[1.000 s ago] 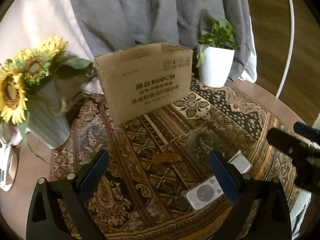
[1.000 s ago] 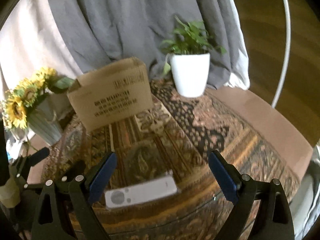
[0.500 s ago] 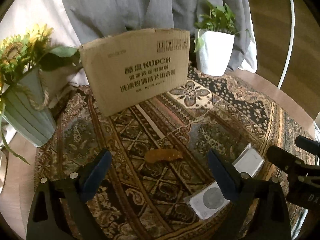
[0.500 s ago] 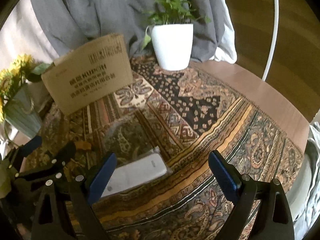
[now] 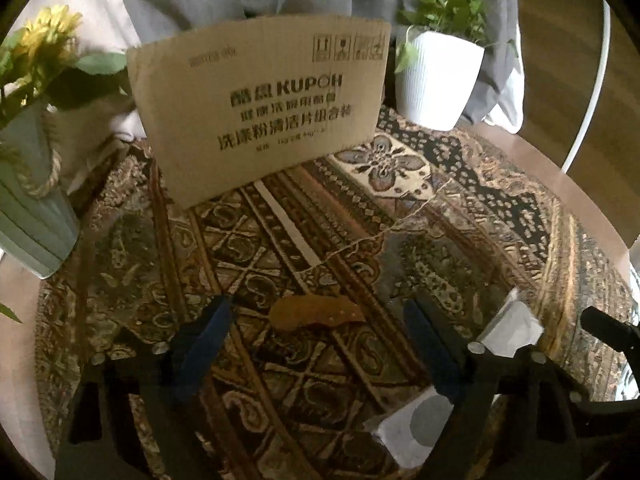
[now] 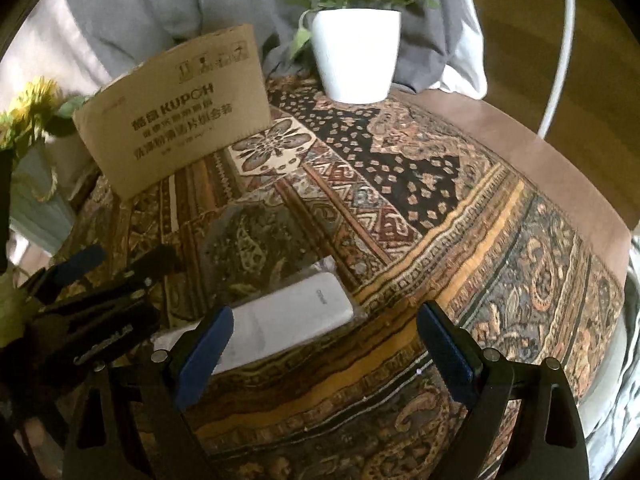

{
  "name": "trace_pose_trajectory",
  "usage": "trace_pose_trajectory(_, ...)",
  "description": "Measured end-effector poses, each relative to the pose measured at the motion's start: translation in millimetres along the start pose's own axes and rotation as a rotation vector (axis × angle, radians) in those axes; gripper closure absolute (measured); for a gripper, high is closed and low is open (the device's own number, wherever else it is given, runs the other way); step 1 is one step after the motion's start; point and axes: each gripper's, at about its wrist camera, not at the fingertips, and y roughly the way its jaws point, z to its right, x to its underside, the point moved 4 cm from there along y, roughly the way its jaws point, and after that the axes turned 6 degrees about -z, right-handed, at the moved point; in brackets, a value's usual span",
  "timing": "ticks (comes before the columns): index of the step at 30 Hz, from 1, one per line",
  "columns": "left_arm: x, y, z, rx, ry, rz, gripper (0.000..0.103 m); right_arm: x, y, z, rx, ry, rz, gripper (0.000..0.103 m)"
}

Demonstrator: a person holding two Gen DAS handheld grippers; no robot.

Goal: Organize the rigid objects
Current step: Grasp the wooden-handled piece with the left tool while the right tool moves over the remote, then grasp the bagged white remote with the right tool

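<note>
A small flat orange-brown object (image 5: pixel 304 314) lies on the patterned tablecloth (image 5: pixel 280 240). My left gripper (image 5: pixel 317 322) hangs over it, its jaws closing, with the object between the blue pads and neither pad touching it. A white power bank (image 6: pixel 280 328) in clear plastic wrap lies to the right; in the left wrist view the wrapped power bank (image 5: pixel 412 432) is partly hidden behind my right finger. My right gripper (image 6: pixel 325 312) stands open over its right end, the left pad above it, not pressing. My left gripper (image 6: pixel 120 258) shows at the left of the right wrist view.
An open cardboard box (image 5: pixel 260 116) stands at the back of the round table. A white plant pot (image 5: pixel 436 76) is back right, a sunflower vase (image 5: pixel 32 200) at the left. Grey cloth hangs behind. The table's bare rim (image 6: pixel 560 176) curves along the right.
Both grippers have sunk toward the table, so the box and objects look larger. The left jaws have narrowed around the orange-brown object. The right jaws keep the same width.
</note>
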Motion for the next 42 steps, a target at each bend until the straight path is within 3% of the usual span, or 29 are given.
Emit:
trace_pose_trajectory(13, 3.5, 25.8, -3.3, -0.009, 0.001, -0.057, 0.032, -9.2, 15.5, 1.7, 0.028, -0.003, -0.018, 0.009)
trace_pose_trajectory(19, 3.9, 24.1, -4.1, 0.003, 0.0, -0.031, 0.047, -10.0, 17.1, -1.5, 0.03, -0.02, -0.018, 0.009)
trace_pose_trajectory(25, 3.7, 13.5, -4.7, 0.005, 0.007, 0.0, 0.047, -10.9, 17.2, -2.5, 0.008, -0.036, -0.013, 0.009)
trace_pose_trajectory(30, 6.6, -7.4, -6.1, -0.046, 0.01, 0.041, 0.047, -15.7, 11.8, -3.4, -0.029, -0.084, 0.01, 0.009)
trace_pose_trajectory(35, 16.2, -28.8, -7.4, -0.115, -0.049, 0.06, 0.047, -22.3, 7.2, -9.0, -0.097, -0.21, 0.023, 0.009)
trace_pose_trajectory(42, 35.9, -52.1, -5.1, -0.239, -0.237, 0.052, 0.047, -30.9, 6.1, -17.8, -0.212, -0.402, 0.026, 0.009)
